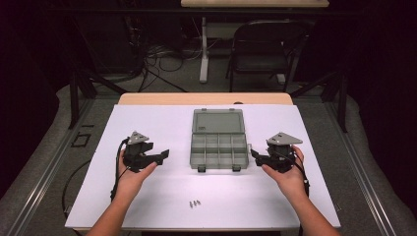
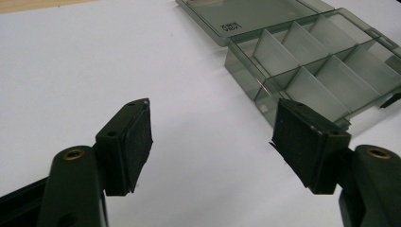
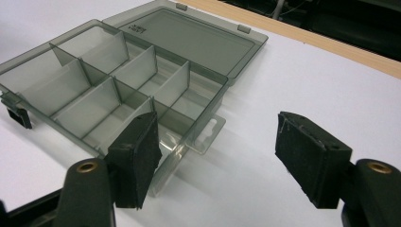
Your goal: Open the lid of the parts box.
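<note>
- The open organizer box (image 1: 219,144) lies mid-surface (image 1: 147,196), lid folded back, compartments empty.
- I hold the left hand-held gripper (image 1: 164,154) and the right hand-held gripper (image 1: 254,154) either side of the box, jaws wide, nothing between them.
- The small screws (image 1: 195,202) lie nearer me than the box; I'd approach one low and pinch squarely.
- The lid's label is too small to read.
</note>
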`<state>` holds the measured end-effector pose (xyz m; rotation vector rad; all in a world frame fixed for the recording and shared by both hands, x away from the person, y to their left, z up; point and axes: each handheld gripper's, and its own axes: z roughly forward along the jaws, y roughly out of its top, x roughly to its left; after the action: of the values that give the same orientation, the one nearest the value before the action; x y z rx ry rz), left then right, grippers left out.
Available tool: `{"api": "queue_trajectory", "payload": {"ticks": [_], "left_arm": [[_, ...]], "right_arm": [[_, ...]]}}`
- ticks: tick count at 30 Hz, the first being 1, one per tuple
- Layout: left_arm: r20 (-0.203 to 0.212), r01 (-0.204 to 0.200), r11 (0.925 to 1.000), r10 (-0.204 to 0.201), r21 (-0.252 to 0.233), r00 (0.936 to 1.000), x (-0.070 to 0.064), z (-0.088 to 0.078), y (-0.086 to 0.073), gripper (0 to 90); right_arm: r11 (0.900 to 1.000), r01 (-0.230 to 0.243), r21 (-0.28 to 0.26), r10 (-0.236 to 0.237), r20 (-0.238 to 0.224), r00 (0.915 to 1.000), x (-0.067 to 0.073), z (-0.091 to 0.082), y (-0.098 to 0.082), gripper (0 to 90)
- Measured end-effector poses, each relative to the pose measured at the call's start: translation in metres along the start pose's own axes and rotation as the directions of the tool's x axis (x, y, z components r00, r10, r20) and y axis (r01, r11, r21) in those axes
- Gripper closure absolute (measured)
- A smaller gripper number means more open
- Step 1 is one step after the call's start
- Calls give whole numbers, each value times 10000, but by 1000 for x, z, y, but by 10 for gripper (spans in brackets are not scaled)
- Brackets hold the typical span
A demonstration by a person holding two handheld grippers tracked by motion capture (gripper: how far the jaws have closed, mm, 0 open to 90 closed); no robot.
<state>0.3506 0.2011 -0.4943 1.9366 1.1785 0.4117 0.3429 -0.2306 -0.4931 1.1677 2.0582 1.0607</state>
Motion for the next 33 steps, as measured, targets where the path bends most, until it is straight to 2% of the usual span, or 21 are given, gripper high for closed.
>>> {"api": "queue_trajectory", "payload": {"ticks": [4, 10, 12, 13, 15, 17, 20, 23, 28, 30, 31, 33], "left_arm": [[-107, 49, 9999, -50, -94, 9999, 2, -7, -11, 300], [-244, 26, 10000, -28, -87, 9997, 0, -10, -25, 300], [-176, 107, 9999, -108, -54, 9998, -1, -12, -29, 300], [-128, 180, 9998, -181, -72, 9998, -2, -12, -30, 300], [-104, 72, 10000, -72, -47, 9999, -4, -14, -34, 300], [-80, 71, 10000, -72, -56, 9999, -5, -15, -36, 300], [-130, -144, 9998, 142, -140, 9998, -7, -16, -40, 300], [-130, -313, 9994, 312, -130, 9994, -8, -17, -43, 300], [-67, -206, 9995, 204, -225, 9998, -4, -17, -46, 285], [-81, -190, 9994, 188, -288, 9998, -3, -17, -48, 272], [-63, -192, 9993, 190, -315, 9998, -3, -16, -48, 263], [-106, -263, 9991, 259, -330, 9996, -2, -15, -50, 258]], "right_arm": [[10000, 29, -65, -29, 3, 10000, 3, -6, -9, 316], [9999, 68, -84, -70, -266, 9996, 14, -14, -22, 332], [9995, 245, -199, -250, -282, 9993, 19, -16, -24, 339], [9996, 266, -55, -268, -380, 9989, 21, -18, -25, 340], [9998, 186, -31, -188, -610, 9980, 24, -20, -25, 344], [9993, 161, -328, -184, -724, 9972, 29, -20, -27, 347], [9993, 283, -250, -305, -905, 9954, 35, -21, -29, 359], [9982, 506, -327, -539, -1105, 9924, 40, -18, -36, 363], [9974, 414, -585, -495, -1460, 9880, 45, -15, -43, 364], [9973, 367, -638, -475, -1770, 9831, 48, -14, -46, 362], [9979, 437, -486, -520, -1850, 9814, 49, -15, -46, 358], [9976, 442, -526, -539, -2000, 9783, 53, -12, -49, 346]]}}
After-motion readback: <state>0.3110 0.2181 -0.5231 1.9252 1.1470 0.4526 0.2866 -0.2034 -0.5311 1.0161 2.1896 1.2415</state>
